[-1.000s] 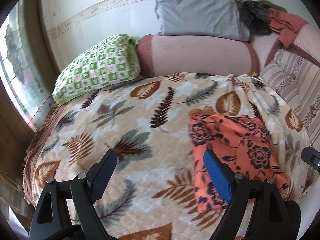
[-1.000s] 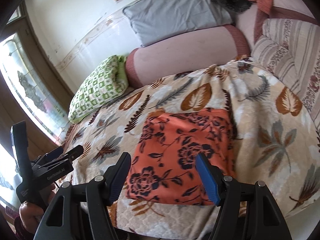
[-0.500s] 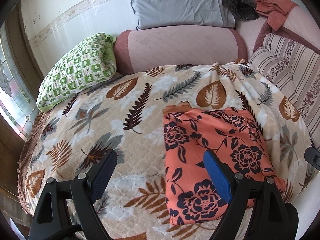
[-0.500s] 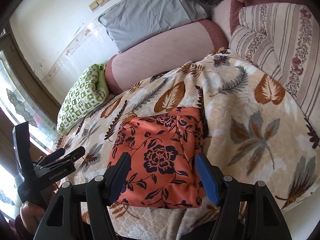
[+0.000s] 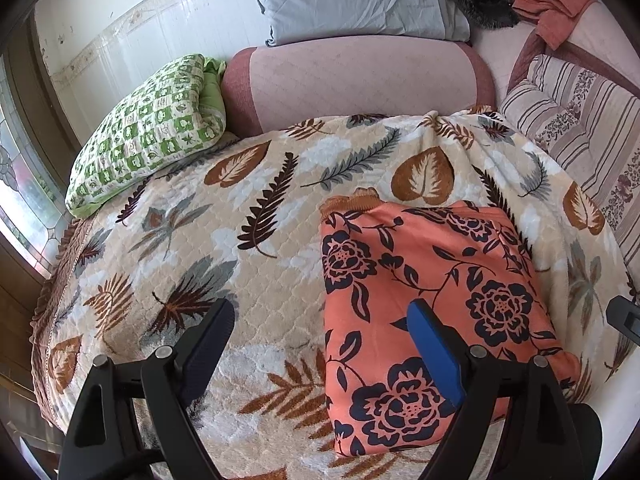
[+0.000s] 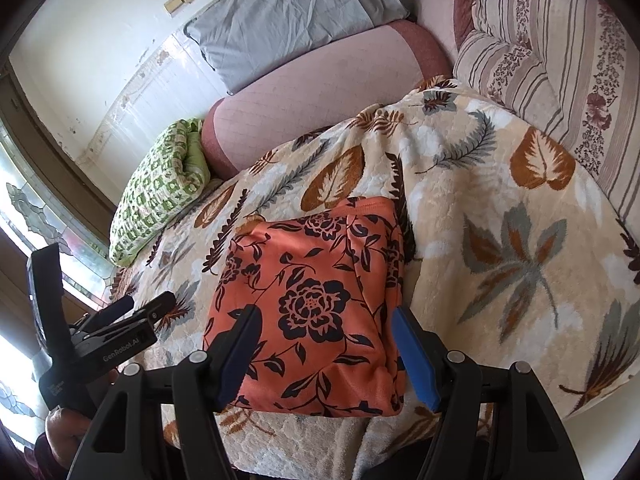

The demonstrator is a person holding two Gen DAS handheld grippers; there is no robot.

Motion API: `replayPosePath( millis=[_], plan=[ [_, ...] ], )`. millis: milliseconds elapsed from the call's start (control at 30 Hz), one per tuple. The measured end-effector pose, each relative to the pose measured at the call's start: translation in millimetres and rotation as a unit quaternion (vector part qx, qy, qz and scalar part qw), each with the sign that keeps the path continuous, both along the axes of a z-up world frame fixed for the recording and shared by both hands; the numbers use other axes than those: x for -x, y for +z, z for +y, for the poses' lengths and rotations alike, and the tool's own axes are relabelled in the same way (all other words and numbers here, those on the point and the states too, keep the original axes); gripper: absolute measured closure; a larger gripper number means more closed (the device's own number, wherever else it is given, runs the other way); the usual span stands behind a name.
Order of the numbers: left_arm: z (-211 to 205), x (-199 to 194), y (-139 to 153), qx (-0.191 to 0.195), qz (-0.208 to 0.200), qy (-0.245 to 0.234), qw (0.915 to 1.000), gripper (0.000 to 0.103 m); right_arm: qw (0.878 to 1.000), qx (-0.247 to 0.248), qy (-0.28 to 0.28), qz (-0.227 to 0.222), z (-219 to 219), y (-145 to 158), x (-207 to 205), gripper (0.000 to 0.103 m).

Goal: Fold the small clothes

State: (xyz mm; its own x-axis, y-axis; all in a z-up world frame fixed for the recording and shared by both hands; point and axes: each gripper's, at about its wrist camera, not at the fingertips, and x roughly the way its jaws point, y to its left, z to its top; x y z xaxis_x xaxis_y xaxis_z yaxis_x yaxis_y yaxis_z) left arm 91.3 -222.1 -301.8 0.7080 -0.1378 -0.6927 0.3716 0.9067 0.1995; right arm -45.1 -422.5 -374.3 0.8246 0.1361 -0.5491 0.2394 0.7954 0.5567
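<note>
So the orange floral-print garment (image 5: 432, 304) was lying flat on the leaf-patterned fleece blanket (image 5: 240, 240) that covered the bed, sitting toward about 4 o'clock in the left wrist view and pretty much dead centre in the right one. It looked already folded down into a rough rectangle, edges fairly square, so my guess was that either one more fold was coming or it was about to get picked up and set aside. The left gripper (image 5: 320, 344) was spread wide with nothing in it, one finger over bare blanket and the blue-padded one over the garment's near left part, which read to me like it was lining up on that left edge. The right gripper (image 6: 324, 354) was open a bit narrower, also empty, straddling the garment's near edge at 6 o'clock, probably so both could pinch the same hem together. Neither seemed to be touching cloth yet. Up at 10 o'clock there was a green checked pillow (image 5: 148, 132), and a pink quilted bolster (image 5: 360, 80) at 12, both well clear of the action.
</note>
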Motion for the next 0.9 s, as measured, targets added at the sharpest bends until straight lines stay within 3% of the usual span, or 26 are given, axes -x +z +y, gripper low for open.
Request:
replayPosePath(
  millis=[600,900],
  plan=[
    [14.0,-13.8,-10.8,0.019,0.022,0.003,0.9996,0.015,1.0,0.011,0.013,0.021,11.2,4.6,-16.5,0.032],
    [43.9,-32.1,-41.6,0.041,0.087,-0.014,0.9953,0.015,0.994,-0.083,0.029,0.064,-25.2,-41.9,-45.8,0.032]
  ],
)
